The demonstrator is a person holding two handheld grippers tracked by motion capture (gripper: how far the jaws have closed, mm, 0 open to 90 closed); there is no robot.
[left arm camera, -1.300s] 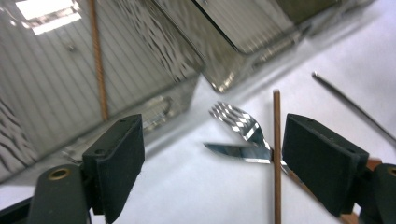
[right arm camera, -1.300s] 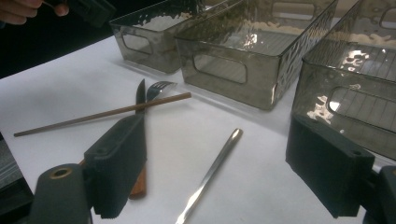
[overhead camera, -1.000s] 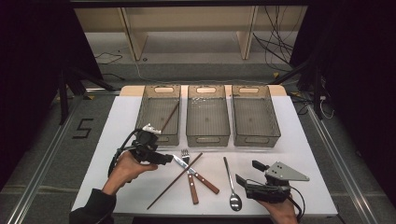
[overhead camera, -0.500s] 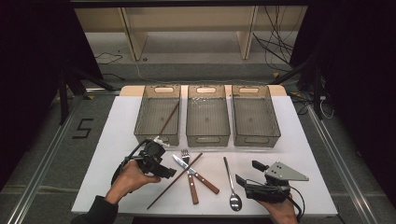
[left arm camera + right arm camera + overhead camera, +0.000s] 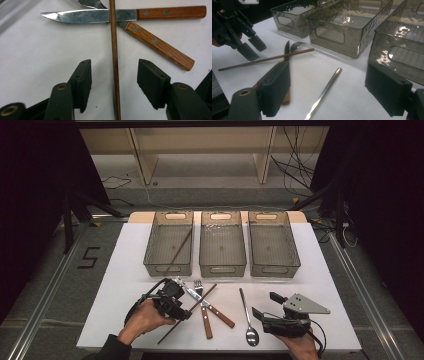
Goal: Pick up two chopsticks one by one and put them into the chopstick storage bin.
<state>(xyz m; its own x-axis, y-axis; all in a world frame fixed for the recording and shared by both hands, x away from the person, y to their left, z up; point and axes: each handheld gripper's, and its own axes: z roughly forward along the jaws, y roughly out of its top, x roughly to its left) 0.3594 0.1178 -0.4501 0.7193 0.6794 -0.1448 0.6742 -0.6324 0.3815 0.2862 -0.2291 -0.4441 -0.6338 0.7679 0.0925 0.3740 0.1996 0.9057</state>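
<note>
Our left tongs (image 5: 113, 82) stand over the table with their jaws apart, one on either side of a brown chopstick (image 5: 114, 62) that runs straight up the middle of the left gripper view. The pads (image 5: 85, 80) have just been closing in on it, but a gap shows on both sides, so nothing is clamped yet. In the high view these tongs (image 5: 181, 312) sit at lower left of centre, over the chopstick's lower half.

The chopstick lies slantwise across a wooden-handled knife (image 5: 100, 15) and over the fork (image 5: 202, 312) beneath it, so we judge a clean lift must clear both.

Our right tongs (image 5: 265, 307) rest at lower right of the high view, jaws wide and empty, with the spoon (image 5: 247, 317) just to their left.

Further up the frame stand three smoked plastic bins in a row. The left bin (image 5: 152, 251) already holds one chopstick (image 5: 178, 250), leaning along its length; the middle bin (image 5: 240, 257) and right bin (image 5: 295, 257) look bare.

We read the work as sorting cutlery into the bins, and it is at an early stage: one piece is away, while the second chopstick, knife, fork and spoon are left on the white table (image 5: 125, 250). The step in hand is the grasp on that second chopstick, likely bound for the left bin.
</note>
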